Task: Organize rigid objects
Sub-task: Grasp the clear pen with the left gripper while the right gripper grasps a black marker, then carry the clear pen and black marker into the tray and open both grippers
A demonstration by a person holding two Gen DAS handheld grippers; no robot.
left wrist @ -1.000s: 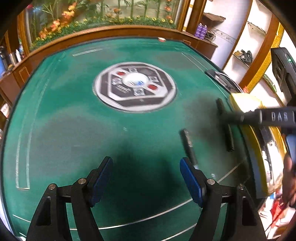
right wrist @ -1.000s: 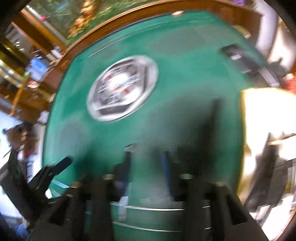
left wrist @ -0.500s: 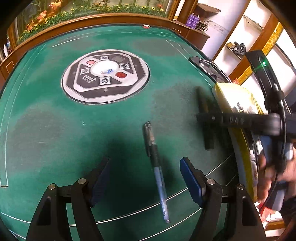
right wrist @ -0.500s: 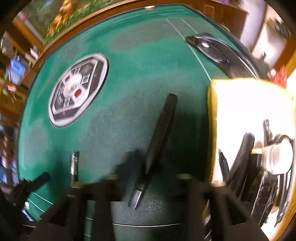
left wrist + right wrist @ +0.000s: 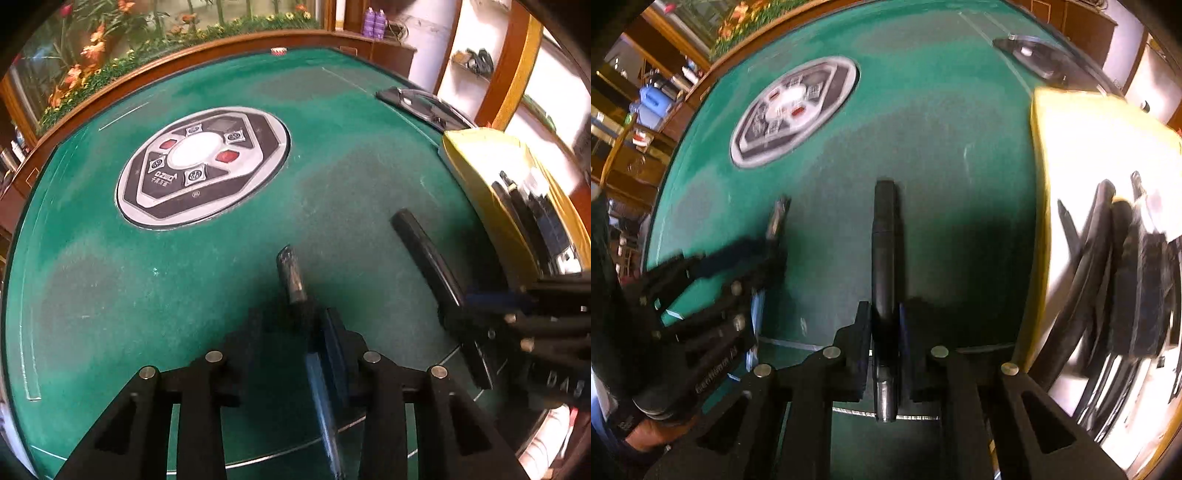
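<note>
Pinching the black pen [image 5: 884, 240] hard in the right gripper [image 5: 882, 325], pads clenched on the lower half of the barrel, cap end pointing to twelve o'clock across the green felt table [image 5: 923, 110]. Gripping low on the barrel most likely to leave the long front end free to drop over a rim. Lying flat on the felt at this moment, not lifted.

Straddling the clear-barrelled gel pen [image 5: 291, 273] with the left gripper [image 5: 291, 325], jaws having just been closing, with the pen between them. Not pinching yet, as far as can be judged: sitting close against the pad on the five o'clock side, with a gap on the seven o'clock side. Blurred there, so no claiming a firm hold. Angled steeply down, probably to take the thin barrel squarely off the flat cloth.

Seen from the left wrist: the black pen at three o'clock of the gel pen, well apart, roughly parallel, with the right gripper [image 5: 517, 299] coming in from four o'clock.

Standing at three o'clock in both views, the yellow tray [image 5: 476, 177], already loaded with dark pens and similar items; presumably the destination, hence both claws working close beside its wall. At ten o'clock, untouched, the table's central control panel [image 5: 201, 166].
</note>
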